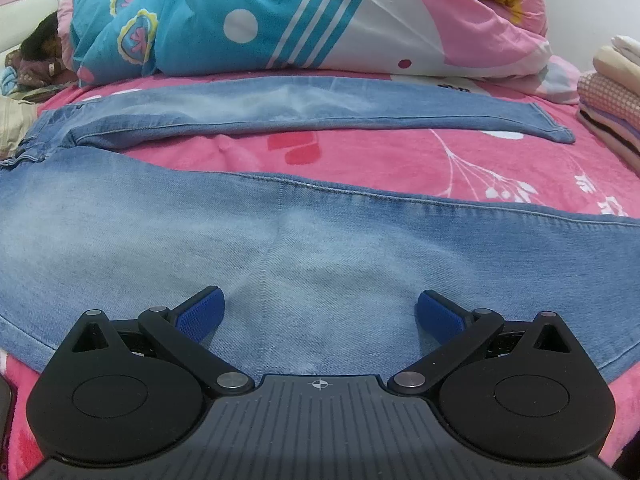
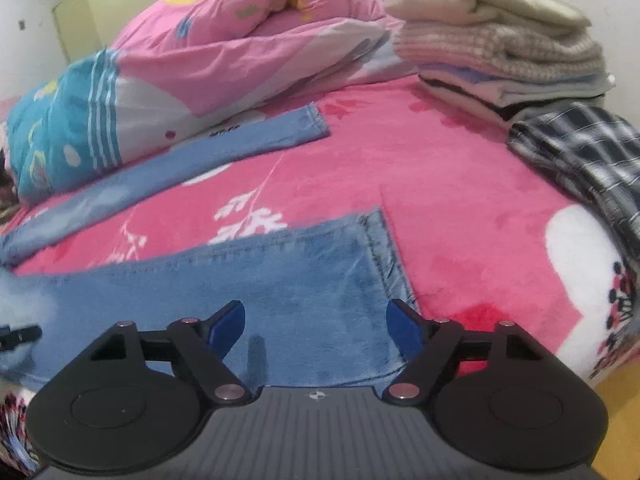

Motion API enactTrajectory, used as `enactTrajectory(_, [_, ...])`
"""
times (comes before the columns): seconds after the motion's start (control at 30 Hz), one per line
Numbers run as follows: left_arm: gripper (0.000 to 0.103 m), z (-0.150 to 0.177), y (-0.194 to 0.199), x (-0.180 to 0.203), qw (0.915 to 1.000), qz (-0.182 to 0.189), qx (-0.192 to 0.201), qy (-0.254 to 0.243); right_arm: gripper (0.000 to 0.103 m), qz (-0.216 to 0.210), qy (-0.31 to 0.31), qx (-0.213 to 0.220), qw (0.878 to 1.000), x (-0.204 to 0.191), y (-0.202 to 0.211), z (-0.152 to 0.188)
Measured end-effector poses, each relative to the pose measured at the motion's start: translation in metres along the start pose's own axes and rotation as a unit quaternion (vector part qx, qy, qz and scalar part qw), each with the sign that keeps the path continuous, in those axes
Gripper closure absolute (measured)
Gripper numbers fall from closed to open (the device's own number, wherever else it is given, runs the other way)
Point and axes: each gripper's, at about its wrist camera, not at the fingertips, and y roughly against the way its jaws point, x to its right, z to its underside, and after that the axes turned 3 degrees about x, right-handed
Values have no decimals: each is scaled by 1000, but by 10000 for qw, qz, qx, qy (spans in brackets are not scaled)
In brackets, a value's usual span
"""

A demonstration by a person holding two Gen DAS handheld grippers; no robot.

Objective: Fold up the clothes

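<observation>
A pair of light blue jeans (image 1: 168,224) lies spread flat on a pink floral blanket (image 1: 384,156), its two legs apart. The far leg (image 1: 320,112) runs along the rolled quilt. My left gripper (image 1: 320,312) hovers open over the knee area of the near leg, blue pads wide apart with nothing between them. In the right wrist view the near leg's hem (image 2: 380,256) lies just ahead, and my right gripper (image 2: 316,324) stands open above the denim near that hem. The far leg's cuff (image 2: 308,124) rests by the quilt.
A rolled pink and blue quilt (image 1: 304,16) fills the back of the bed. A stack of folded clothes (image 2: 496,48) sits at the right, with a plaid garment (image 2: 584,156) beside it. Bare pink blanket (image 2: 460,200) lies between the legs and the stack.
</observation>
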Motion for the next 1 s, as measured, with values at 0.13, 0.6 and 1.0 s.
enactTrajectory(0.13, [0,0,0,1,10000,-18,-16,15,22,-195,13,193,9996,-10,-7,-15])
enactTrajectory(0.6, [0,0,1,-1,10000,17,-68,27,26,130,-141,198,9996,-14,-23,-24])
enactTrajectory(1.0, [0,-4,-1,4,9995,-117,-268,103,18,-395,1592,42,9864,-115,-39,30])
